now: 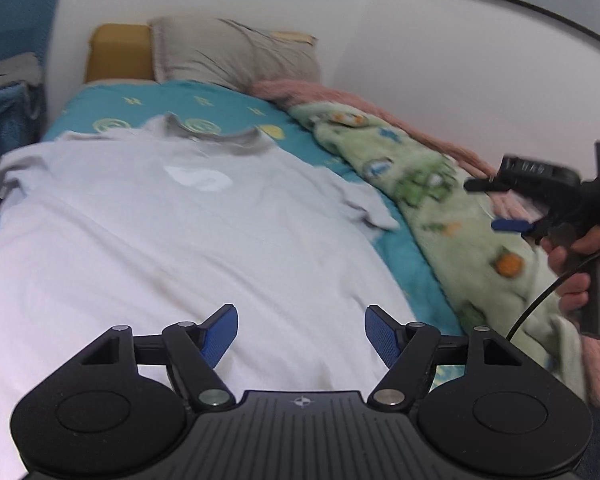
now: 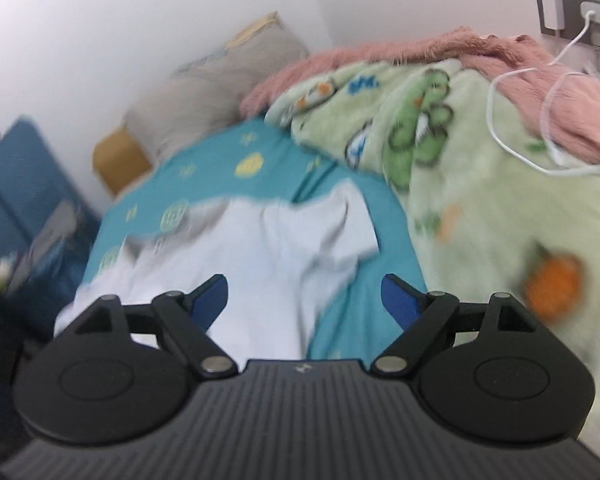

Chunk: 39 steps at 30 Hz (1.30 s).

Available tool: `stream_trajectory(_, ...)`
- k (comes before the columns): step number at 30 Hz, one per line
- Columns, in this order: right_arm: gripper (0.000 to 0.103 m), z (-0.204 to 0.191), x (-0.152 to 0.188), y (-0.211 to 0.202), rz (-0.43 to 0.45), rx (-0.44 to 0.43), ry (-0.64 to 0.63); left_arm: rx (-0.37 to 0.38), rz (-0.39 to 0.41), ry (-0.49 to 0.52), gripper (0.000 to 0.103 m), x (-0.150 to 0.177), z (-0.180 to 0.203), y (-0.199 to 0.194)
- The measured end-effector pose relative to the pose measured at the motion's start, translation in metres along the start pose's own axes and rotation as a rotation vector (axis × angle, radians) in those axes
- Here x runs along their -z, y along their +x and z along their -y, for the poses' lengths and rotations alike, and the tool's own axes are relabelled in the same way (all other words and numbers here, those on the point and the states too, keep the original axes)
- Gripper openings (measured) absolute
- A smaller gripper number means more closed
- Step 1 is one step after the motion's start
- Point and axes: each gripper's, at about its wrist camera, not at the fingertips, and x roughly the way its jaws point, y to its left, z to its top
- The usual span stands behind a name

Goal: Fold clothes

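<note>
A white T-shirt (image 1: pixel 172 232) with a grey collar lies spread flat on the teal bed sheet (image 1: pixel 228 104), collar toward the pillow. My left gripper (image 1: pixel 301 326) is open and empty, above the shirt's lower part. My right gripper (image 2: pixel 305 294) is open and empty, above the shirt's right sleeve (image 2: pixel 340 232) and the sheet (image 2: pixel 220 168). The right gripper also shows in the left wrist view (image 1: pixel 496 204), held in a hand over the green blanket, apart from the shirt.
A green cartoon blanket (image 2: pixel 480 184) and a pink fuzzy blanket (image 2: pixel 540 92) are heaped along the wall side of the bed. A white charger cable (image 2: pixel 516 136) lies across them. A grey pillow (image 1: pixel 236 52) and yellow headboard (image 1: pixel 116 52) stand at the bed's head. Blue furniture (image 2: pixel 16 184) stands beside the bed.
</note>
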Motion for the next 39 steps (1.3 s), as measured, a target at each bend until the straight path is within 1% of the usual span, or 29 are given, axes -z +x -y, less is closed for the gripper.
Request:
stream_trajectory(2,0.085,-0.003,0.008,-0.038,0.037,-0.044,-0.003,0.046,-0.031,0.021,0.069,0.010,0.015,-0.003)
stream_trajectory(3,0.085,-0.003,0.012,-0.050,0.049,-0.058,0.009,0.069,-0.049,0.029,0.068,0.015,0.023,-0.002)
stream_trajectory(5,0.085,-0.002,0.018,-0.069,0.070,-0.079,0.027,0.116,-0.099,0.035,0.062,0.026,0.037,0.002)
stream_trajectory(6,0.085,-0.002,0.021,-0.075,0.077,-0.088,0.029,0.135,-0.127,0.037,0.058,0.033,0.043,0.007)
stream_trajectory(8,0.085,-0.002,0.028,-0.087,0.089,-0.107,0.033,0.162,-0.183,0.059,0.052,0.046,0.057,0.018)
stream_trajectory(9,0.085,-0.002,0.030,-0.090,0.087,-0.116,0.031,0.172,-0.208,0.078,0.047,0.053,0.063,0.024)
stream_trajectory(10,0.085,-0.002,0.033,-0.092,0.081,-0.124,0.028,0.178,-0.228,0.104,0.045,0.059,0.070,0.030)
stream_trajectory(13,0.085,-0.003,0.040,-0.094,0.069,-0.125,0.006,0.182,-0.268,0.186,0.045,0.074,0.088,0.042)
stream_trajectory(15,0.085,-0.003,0.043,-0.095,0.067,-0.122,-0.010,0.163,-0.289,0.214,0.045,0.079,0.094,0.051)
stream_trajectory(18,0.085,-0.002,0.046,-0.093,0.066,-0.126,-0.019,0.106,-0.304,0.234,0.045,0.085,0.100,0.063)
stream_trajectory(26,0.085,0.010,0.049,-0.079,0.043,-0.131,-0.005,0.052,-0.328,0.277,0.044,0.091,0.108,0.076)
stream_trajectory(27,0.085,0.011,0.049,-0.078,0.041,-0.132,-0.003,0.046,-0.325,0.289,0.042,0.091,0.110,0.076)
stream_trajectory(29,0.085,0.014,0.049,-0.077,0.040,-0.136,0.003,0.037,-0.324,0.305,0.028,0.092,0.114,0.078)
stream_trajectory(30,0.085,0.015,0.049,-0.076,0.039,-0.136,0.006,0.033,-0.325,0.308,0.015,0.092,0.116,0.078)
stream_trajectory(31,0.085,0.016,0.049,-0.076,0.040,-0.135,0.007,0.032,-0.326,0.306,0.008,0.091,0.117,0.079)
stream_trajectory(33,0.085,0.018,0.048,-0.077,0.046,-0.136,0.011,0.041,-0.321,0.301,0.004,0.089,0.122,0.076)
stream_trajectory(35,0.085,0.019,0.047,-0.077,0.054,-0.138,0.014,0.051,-0.315,0.298,0.004,0.087,0.126,0.072)
stream_trajectory(39,0.085,0.023,0.045,-0.078,0.072,-0.140,0.023,0.096,-0.301,0.299,0.003,0.081,0.139,0.062)
